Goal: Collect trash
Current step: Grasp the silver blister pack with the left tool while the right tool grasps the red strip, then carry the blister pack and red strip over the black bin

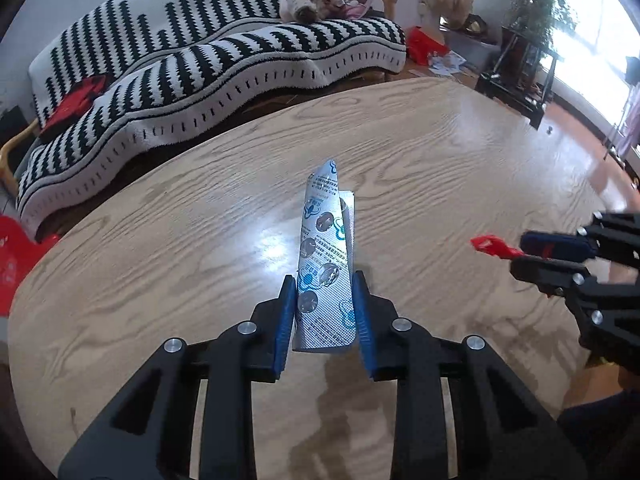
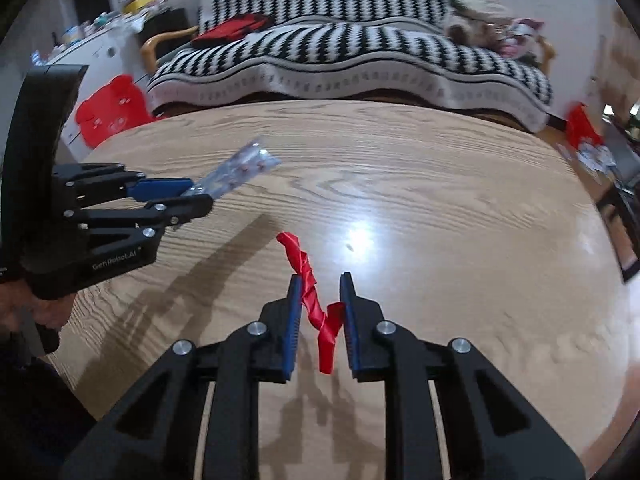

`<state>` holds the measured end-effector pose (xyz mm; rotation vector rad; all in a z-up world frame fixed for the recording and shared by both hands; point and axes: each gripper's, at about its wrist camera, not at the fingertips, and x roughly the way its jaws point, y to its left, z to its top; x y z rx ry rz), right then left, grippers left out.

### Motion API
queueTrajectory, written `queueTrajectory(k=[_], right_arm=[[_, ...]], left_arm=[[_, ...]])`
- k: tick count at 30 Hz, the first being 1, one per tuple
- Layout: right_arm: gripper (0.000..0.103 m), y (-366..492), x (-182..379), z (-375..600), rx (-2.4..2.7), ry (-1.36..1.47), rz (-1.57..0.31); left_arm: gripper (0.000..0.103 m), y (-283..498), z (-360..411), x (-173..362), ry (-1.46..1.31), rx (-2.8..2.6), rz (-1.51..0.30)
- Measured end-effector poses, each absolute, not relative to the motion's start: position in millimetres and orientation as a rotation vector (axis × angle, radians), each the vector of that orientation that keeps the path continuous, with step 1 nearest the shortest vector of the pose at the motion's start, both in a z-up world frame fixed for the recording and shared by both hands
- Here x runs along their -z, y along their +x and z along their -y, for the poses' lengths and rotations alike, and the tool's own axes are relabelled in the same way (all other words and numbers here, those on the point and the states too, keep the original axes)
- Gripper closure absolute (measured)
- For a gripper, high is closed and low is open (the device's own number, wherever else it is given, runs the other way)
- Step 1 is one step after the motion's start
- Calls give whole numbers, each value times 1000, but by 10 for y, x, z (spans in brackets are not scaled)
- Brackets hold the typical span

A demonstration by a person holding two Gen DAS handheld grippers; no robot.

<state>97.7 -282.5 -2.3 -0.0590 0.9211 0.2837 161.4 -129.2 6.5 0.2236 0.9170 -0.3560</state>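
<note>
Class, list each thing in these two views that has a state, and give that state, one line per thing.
Silver foil blister pack: held off the table, upright, bent at its top.
Red twisted plastic strip: held off the table.
Left claw: shut on the pack.
Right claw: shut on the strip.
Oval wooden table: bare, glossy.

Wooden table [image 1: 400, 152], striped-blanket sofa [image 1: 224, 52], bright window [image 1: 592, 40], potted plant [image 1: 540, 0]
</note>
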Motion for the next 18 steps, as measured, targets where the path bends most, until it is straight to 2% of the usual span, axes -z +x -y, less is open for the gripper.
queueTrajectory(k=[12,18], right_arm=[[83,529,-32,3607,-154,32,-924],[83,367,-93,4063,-87,84,-904]], left_arm=[[75,1351,1796,-191,202,364,-890],[75,1271,2318,-174,201,445,-895]])
